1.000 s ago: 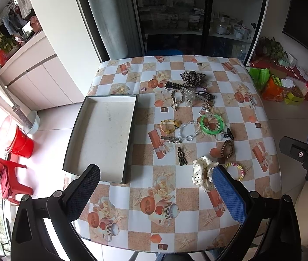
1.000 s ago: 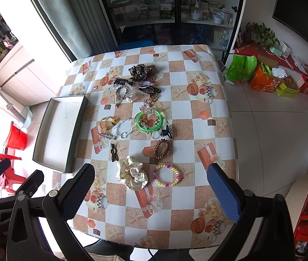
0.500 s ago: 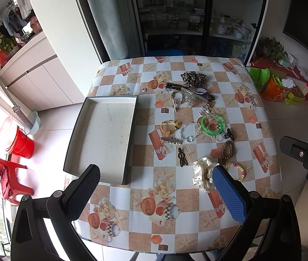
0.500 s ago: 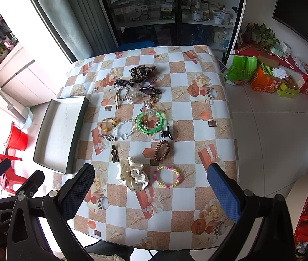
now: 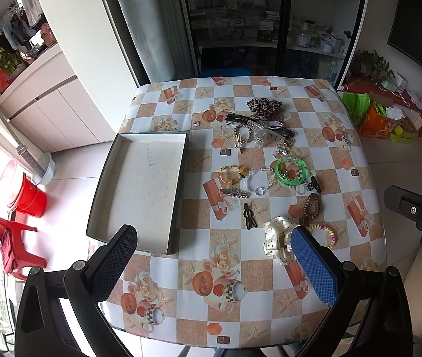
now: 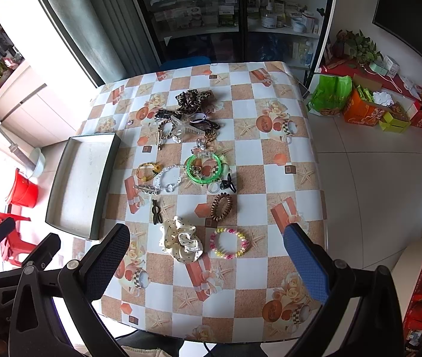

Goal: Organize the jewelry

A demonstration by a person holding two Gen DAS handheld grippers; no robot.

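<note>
Both the left gripper (image 5: 212,260) and right gripper (image 6: 205,257) hang wide open, holding nothing. Right of the empty tray (image 5: 112,184), the green bangle (image 5: 290,171) lies tangled with a clear bead chain (image 5: 255,181); lifting one could drag the other.

We look down from high above the near edge of the tabletop (image 5: 229,303) through both wrist cameras, facing the glass cabinet (image 6: 211,15) at the far side. Our left view sits further left, over the tray (image 5: 139,190); our right view further right, taking in the floor. Both share the tabletop, the tray and the scattered jewelry (image 6: 203,168).
</note>
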